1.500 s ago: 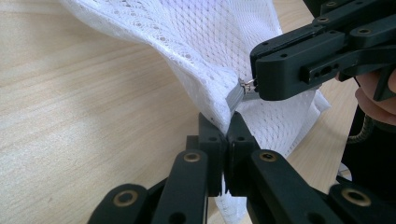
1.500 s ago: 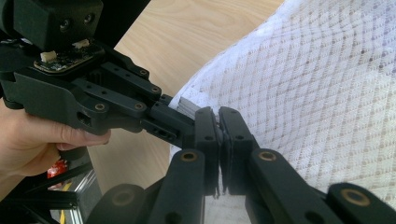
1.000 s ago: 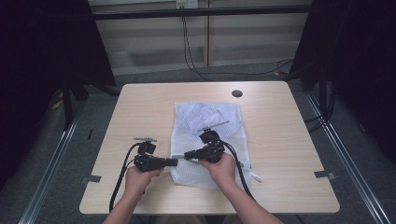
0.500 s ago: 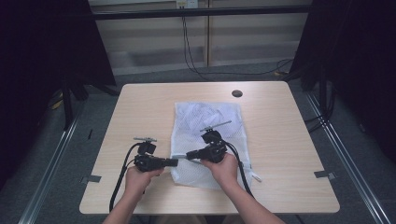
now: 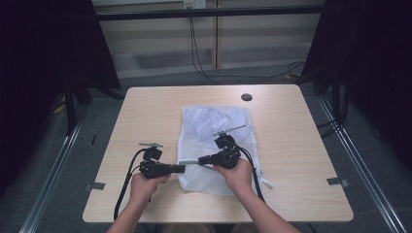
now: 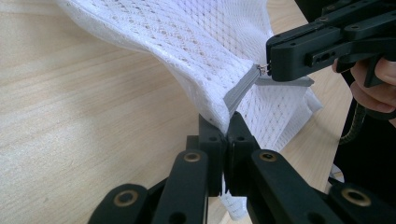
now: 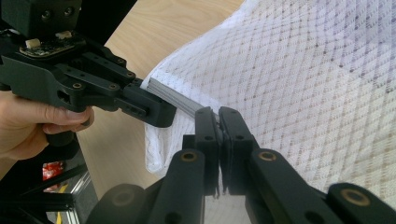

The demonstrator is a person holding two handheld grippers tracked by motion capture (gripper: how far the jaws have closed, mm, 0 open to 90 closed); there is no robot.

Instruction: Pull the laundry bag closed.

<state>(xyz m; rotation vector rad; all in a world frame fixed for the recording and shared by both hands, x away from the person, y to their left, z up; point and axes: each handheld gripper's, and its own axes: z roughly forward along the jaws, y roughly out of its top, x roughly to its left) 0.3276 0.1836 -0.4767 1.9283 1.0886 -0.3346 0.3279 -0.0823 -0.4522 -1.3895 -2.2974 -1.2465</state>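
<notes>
We have a white mesh laundry bag (image 5: 214,145) lying flat in the middle of the wooden table (image 5: 301,160), its near left edge lifted. The left gripper (image 6: 228,133) is clamped shut on the bag's edge beside the grey zipper tape (image 6: 240,88). The right gripper (image 7: 219,121), just right of it, is closed on the zipper pull (the small metal tab (image 6: 263,70) shows at its jaw tips in the left gripper view).

We judge the step in hand to be running the zipper along the bag's side. To do it well, we hold the left side fixed as anchor, keep the tape taut and straight between the two grippers, and draw the right one along the tape's line, not upward. Mesh snagging in the slider is the risk.
</notes>
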